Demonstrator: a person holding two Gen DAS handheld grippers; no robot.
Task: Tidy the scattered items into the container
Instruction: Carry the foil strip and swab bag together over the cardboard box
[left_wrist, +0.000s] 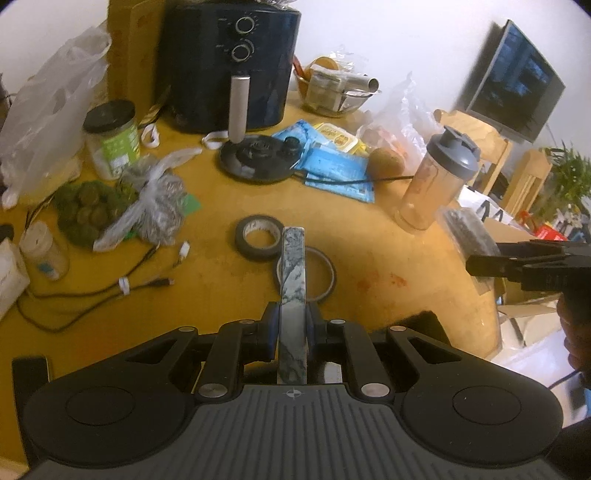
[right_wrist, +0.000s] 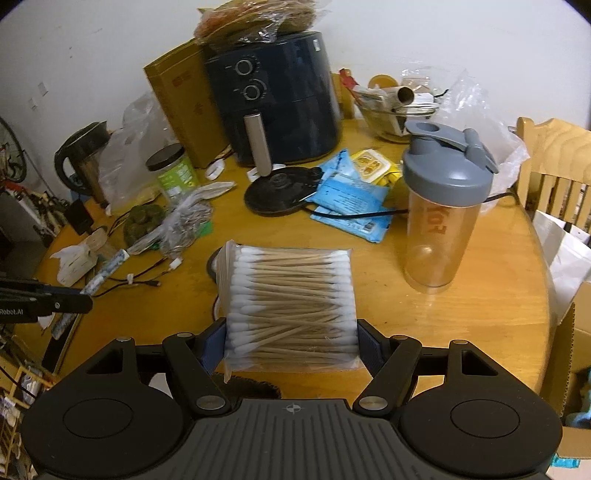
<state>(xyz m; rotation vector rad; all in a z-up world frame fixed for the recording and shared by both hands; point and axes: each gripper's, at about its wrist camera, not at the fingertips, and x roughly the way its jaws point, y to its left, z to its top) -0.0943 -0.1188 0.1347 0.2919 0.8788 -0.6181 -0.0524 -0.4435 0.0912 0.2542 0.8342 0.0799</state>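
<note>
A marbled flat bar (left_wrist: 293, 291) and a clear pack of cotton swabs (right_wrist: 291, 306) are held above the table.

The table (right_wrist: 461, 317) looks like wood, yellow-brown with a slight sheen; the shaker (right_wrist: 441, 221) is clear plastic with a matt grey lid; the swabs (right_wrist: 291, 302) have pale wooden sticks and white cotton tips inside a glossy clear packet; the fryer (right_wrist: 280, 92) is dark glossy plastic with a brushed-metal handle; the tape (left_wrist: 258, 236) is matt black; the bar (left_wrist: 293, 295) has a smooth marbled grey-white finish; both grippers (left_wrist: 291, 325) (right_wrist: 291, 343) are matt black plastic.
</note>
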